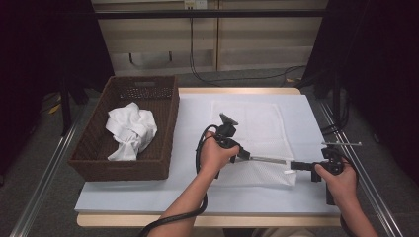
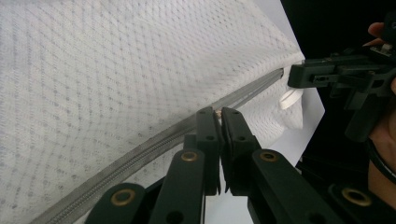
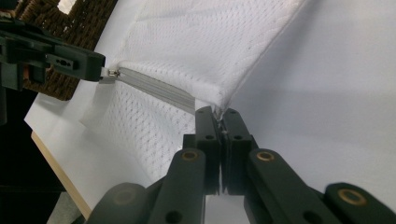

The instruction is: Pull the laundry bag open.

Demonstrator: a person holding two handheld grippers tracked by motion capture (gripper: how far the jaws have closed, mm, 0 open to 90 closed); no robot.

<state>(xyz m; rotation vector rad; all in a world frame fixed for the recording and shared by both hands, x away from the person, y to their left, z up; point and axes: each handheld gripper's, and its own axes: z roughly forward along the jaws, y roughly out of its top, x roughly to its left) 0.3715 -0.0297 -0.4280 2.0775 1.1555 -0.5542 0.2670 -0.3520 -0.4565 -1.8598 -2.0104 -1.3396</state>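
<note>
A white mesh bag [image 1: 249, 126] lies flat on the white table [image 1: 148, 192]. Its grey zipper [image 1: 267, 159] runs along the near edge and is lifted a little. My left gripper [image 1: 245, 156] is shut on the zipper pull [image 3: 111, 73] at the zipper's left end; its closed jaws meet at the zipper [image 2: 140, 156] in the left gripper view [image 2: 218, 112]. My right gripper [image 1: 292, 165] is shut on the bag's corner [image 3: 219, 100] at the zipper's right end, jaws pressed together [image 3: 219, 112]. The two grippers face each other along the zipper.
A brown wicker basket [image 1: 163, 123] stands at the table's left with crumpled white cloth [image 1: 131, 129] inside. The table's front edge [image 1: 197, 219] is near the forearms. Metal rails [image 1: 351, 158] run along both sides, and cables lie on the floor behind.
</note>
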